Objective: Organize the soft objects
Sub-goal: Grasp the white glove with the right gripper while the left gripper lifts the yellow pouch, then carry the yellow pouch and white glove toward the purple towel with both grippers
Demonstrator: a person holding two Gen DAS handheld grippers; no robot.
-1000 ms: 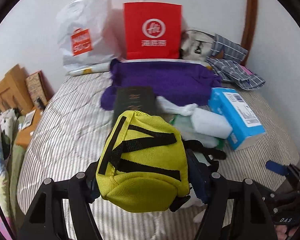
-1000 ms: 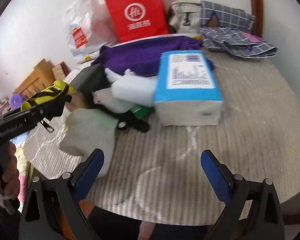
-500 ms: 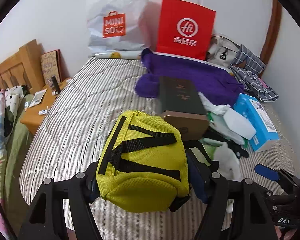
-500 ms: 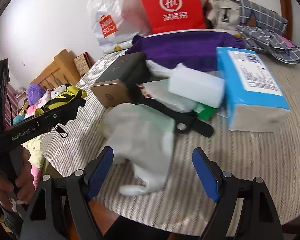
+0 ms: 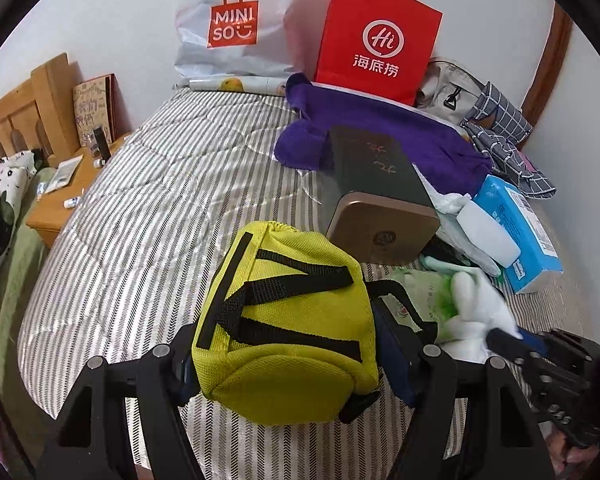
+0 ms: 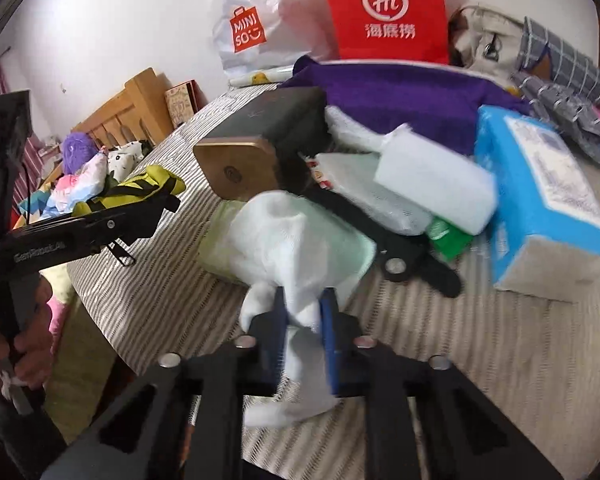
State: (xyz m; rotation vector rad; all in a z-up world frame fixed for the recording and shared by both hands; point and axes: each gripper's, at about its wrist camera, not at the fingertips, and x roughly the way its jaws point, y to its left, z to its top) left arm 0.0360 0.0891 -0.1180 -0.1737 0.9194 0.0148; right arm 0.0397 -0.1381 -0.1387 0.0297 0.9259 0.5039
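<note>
My left gripper (image 5: 288, 364) is shut on a yellow pouch (image 5: 284, 320) with black straps, held above the striped bed (image 5: 140, 220). It also shows in the right wrist view (image 6: 140, 188) at the left. My right gripper (image 6: 304, 320) is shut on a white soft cloth (image 6: 288, 240) near the bed's front edge; the cloth (image 5: 476, 312) shows in the left wrist view at the right. A purple towel (image 5: 400, 136) lies at the back of the bed.
A dark box with a gold end (image 5: 380, 200), a blue tissue pack (image 5: 516, 232), a white block (image 6: 436, 184) and a black strap (image 6: 404, 256) crowd the bed's right side. A red paper bag (image 5: 380, 40), white Miniso bag (image 5: 232, 28) and checked cloth (image 5: 500, 128) stand behind.
My right gripper has closed on the white cloth, which it was open around before. My left gripper with the yellow pouch has swung left and back a little.
</note>
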